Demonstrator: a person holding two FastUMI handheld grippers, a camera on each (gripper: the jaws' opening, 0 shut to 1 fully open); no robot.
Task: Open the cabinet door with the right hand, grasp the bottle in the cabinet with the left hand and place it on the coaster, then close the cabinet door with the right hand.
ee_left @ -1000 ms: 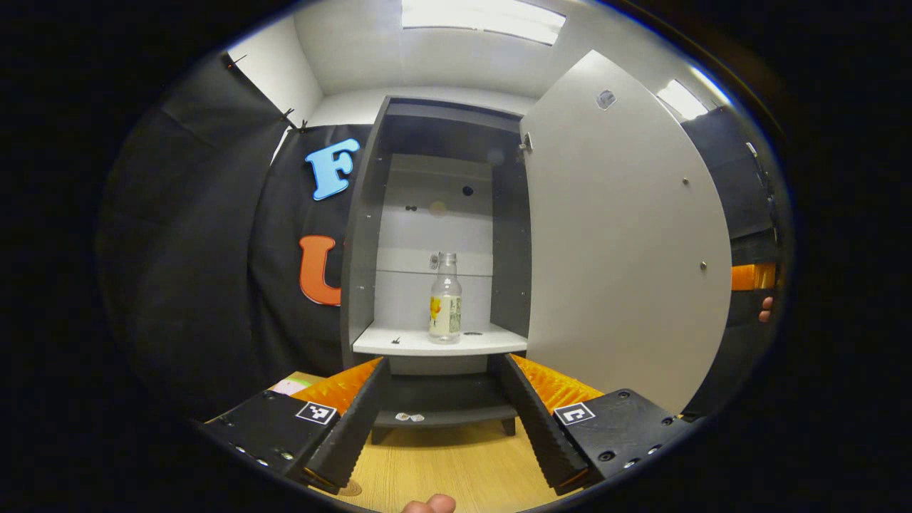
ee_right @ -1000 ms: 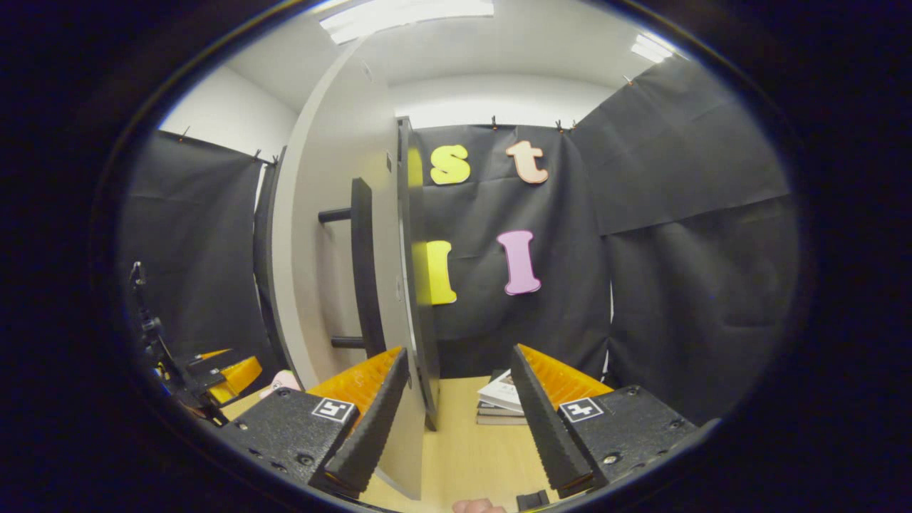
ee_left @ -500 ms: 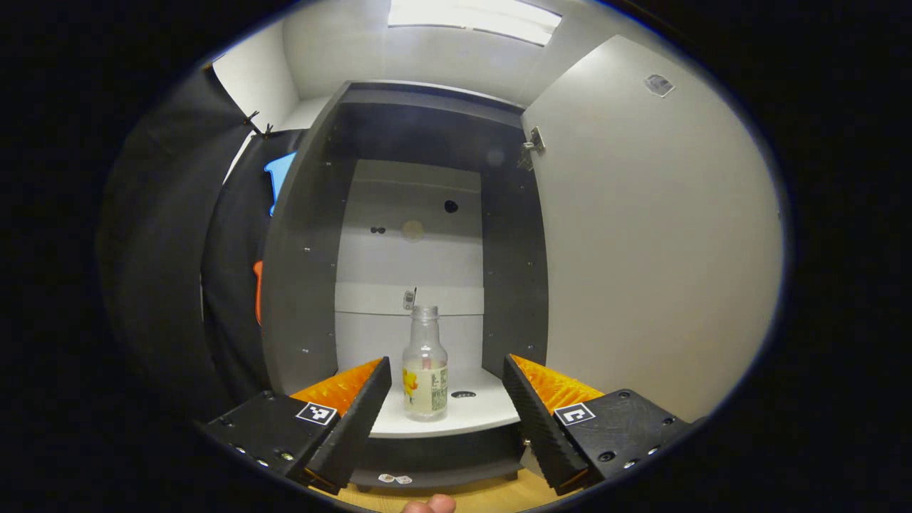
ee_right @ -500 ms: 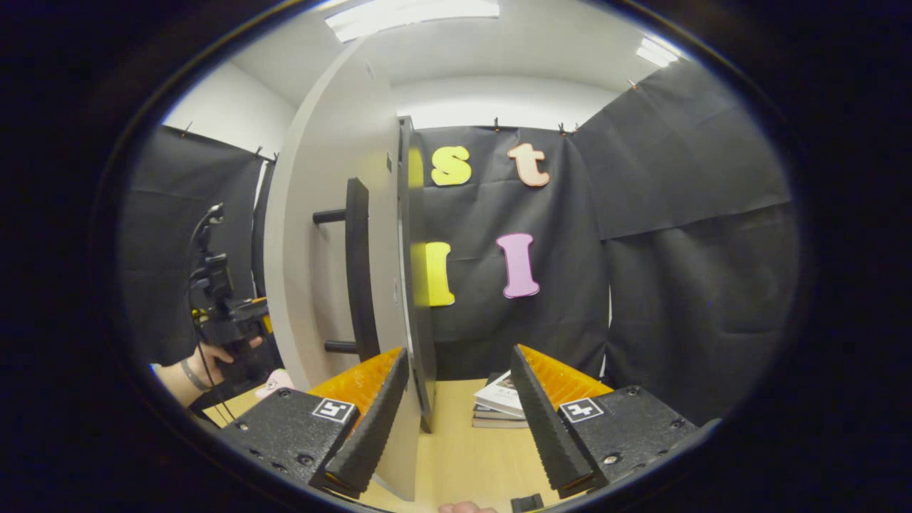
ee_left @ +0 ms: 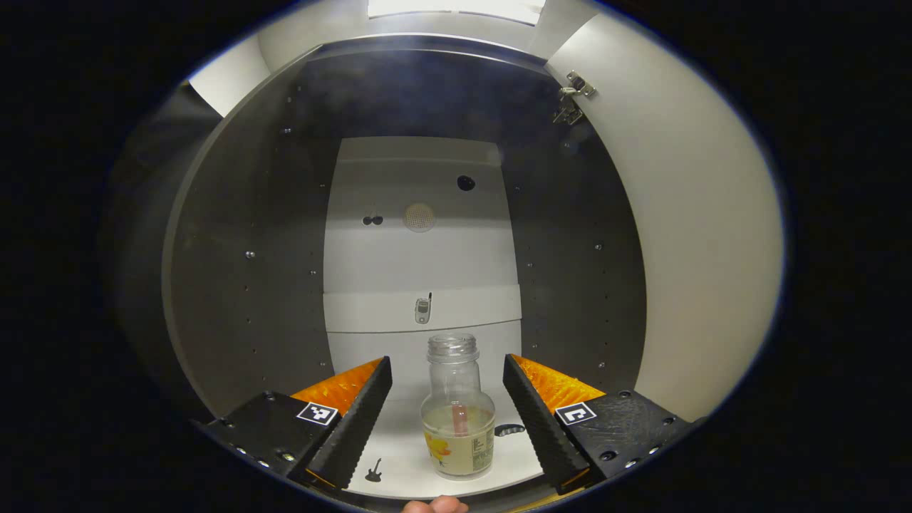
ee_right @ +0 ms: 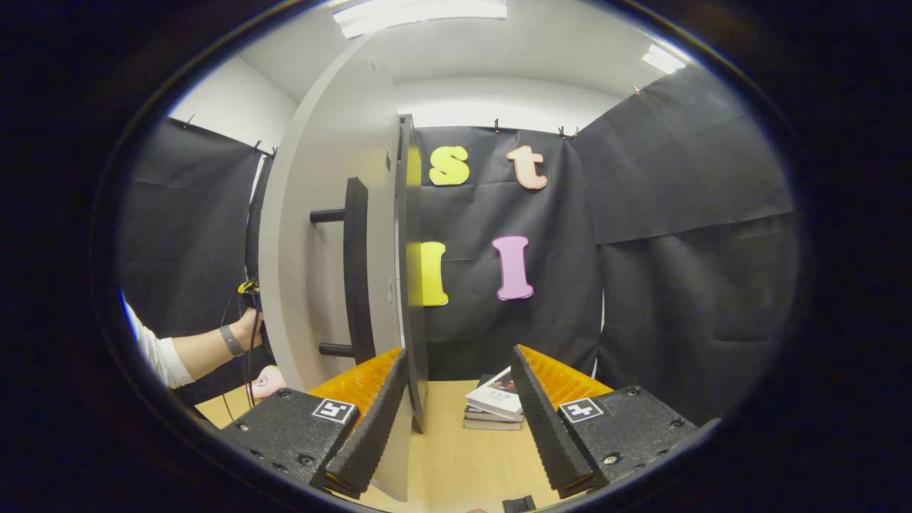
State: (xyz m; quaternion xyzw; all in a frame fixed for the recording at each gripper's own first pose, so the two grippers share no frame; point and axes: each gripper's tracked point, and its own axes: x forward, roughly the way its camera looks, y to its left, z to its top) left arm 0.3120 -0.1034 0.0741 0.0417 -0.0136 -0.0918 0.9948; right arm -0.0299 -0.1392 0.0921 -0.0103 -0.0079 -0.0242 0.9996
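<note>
Recording booth: black cloth walls [ee_right: 677, 235] (clipped up), wooden table [ee_right: 456, 456].

White cabinet shelf [ee_left: 399, 456] bears the bottle [ee_left: 459, 420] (upright, uncapped).

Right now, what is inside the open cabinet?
On the white shelf stands a capless clear bottle between the left gripper's open fingers. Its label hides how much liquid remains.
</note>
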